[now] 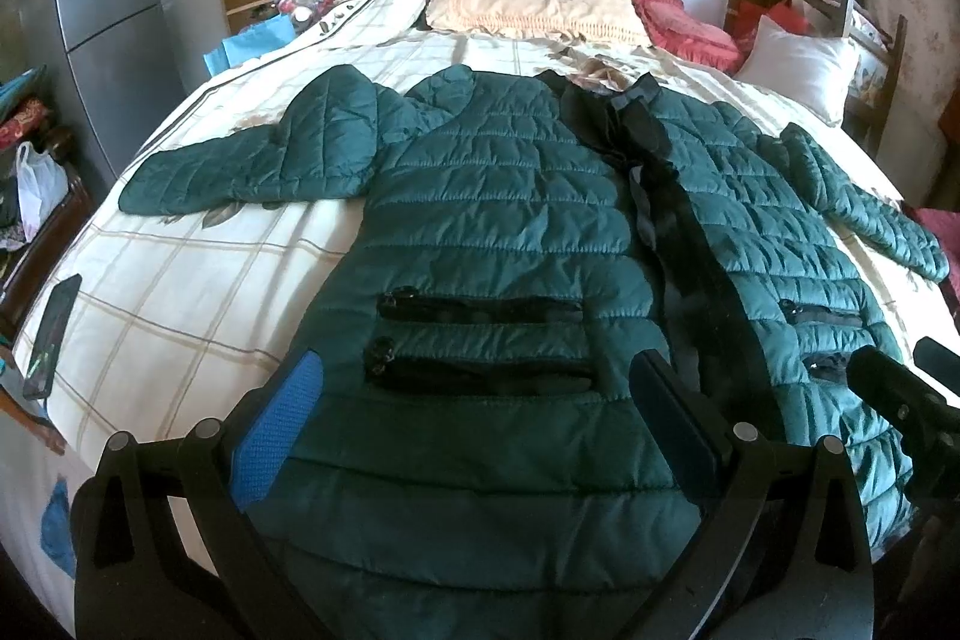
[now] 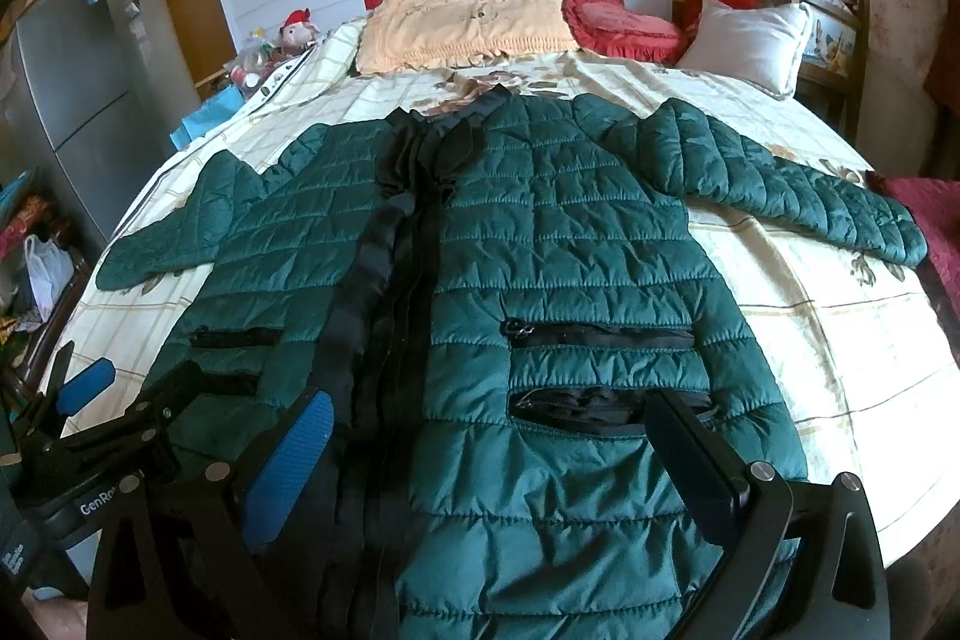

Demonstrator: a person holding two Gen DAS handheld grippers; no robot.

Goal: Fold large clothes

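Left wrist view: the left gripper point(image 1: 474, 418) hangs wide open over the near hem of the green quilted jacket point(image 1: 510, 220), holding nothing. The jacket lies flat, front up, on the checked bedspread point(image 1: 180, 280), both sleeves spread outward. Further right, the right gripper point(image 2: 486, 460) is equally wide and empty. I'd say no fold is made yet; everything remains.

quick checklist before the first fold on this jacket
1. Jacket flat, front up on bed: ok.
2. Both sleeves spread out: left sleeve ok, right sleeve ok.
3. Left claw open, holding nothing: ok.
4. Right claw open, holding nothing: ok.
5. Front zipped shut: cannot tell.
6. Phone on the bed clear of the jacket: ok.
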